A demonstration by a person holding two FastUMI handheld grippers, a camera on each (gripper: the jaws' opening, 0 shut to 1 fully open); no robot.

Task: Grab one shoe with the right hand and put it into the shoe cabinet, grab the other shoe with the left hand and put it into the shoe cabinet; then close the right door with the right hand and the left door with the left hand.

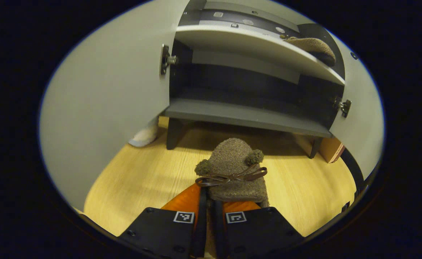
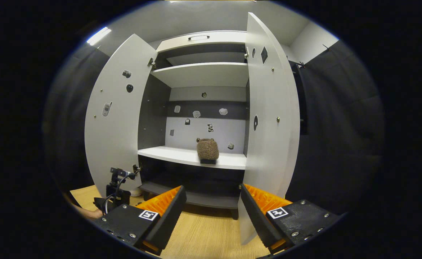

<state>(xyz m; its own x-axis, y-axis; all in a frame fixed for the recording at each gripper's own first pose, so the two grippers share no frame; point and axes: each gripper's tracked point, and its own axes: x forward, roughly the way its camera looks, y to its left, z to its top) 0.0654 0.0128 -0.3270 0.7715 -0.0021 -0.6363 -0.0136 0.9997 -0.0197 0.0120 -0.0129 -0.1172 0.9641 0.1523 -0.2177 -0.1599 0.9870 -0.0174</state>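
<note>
A brown fuzzy shoe (image 1: 232, 169) with two pompoms and a ribbon bow points toward the open shoe cabinet (image 1: 243, 115). My left gripper (image 1: 208, 196) is shut on its heel rim, low over the wooden floor (image 1: 142, 180) just before the bottom shelf. The other brown shoe (image 2: 207, 149) stands on the white middle shelf (image 2: 171, 154), also seen as a shoe (image 1: 311, 46) at the upper right. My right gripper (image 2: 211, 190) is open and holds nothing, back from the cabinet and facing it. Both the left door (image 2: 113, 118) and the right door (image 2: 268, 108) stand wide open.
The left door (image 1: 106, 108) is close on my left gripper's left side and the right door (image 1: 362, 118) on its right. A white object (image 1: 144, 136) lies on the floor by the cabinet leg. A brown box (image 1: 331, 149) sits under the cabinet's right end.
</note>
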